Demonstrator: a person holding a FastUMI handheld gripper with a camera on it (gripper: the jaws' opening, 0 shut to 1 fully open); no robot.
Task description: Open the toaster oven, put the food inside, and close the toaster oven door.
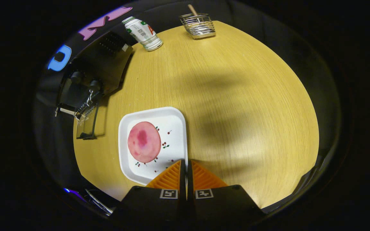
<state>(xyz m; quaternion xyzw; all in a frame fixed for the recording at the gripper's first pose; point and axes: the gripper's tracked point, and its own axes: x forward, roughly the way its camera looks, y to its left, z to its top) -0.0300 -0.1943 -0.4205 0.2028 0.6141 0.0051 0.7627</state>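
Observation:
A round pink slice of food (144, 141) lies on a white square plate (172, 128) with small cherry prints, on the wooden table. My gripper (186, 165) is at the plate's near right corner, and its fingers are shut on the plate's thin rim, which shows as a white strip between them. The black toaster oven (104, 61) stands to the left beyond the plate at the table's edge. Its glass door (87, 123) hangs open toward the plate, and two knobs (93, 85) show on its front.
A white and green can (143, 33) stands behind the oven at the far side of the table (236, 112). A wire basket (198, 25) with a wooden stick in it sits at the far edge. A soft shadow lies across the middle of the table.

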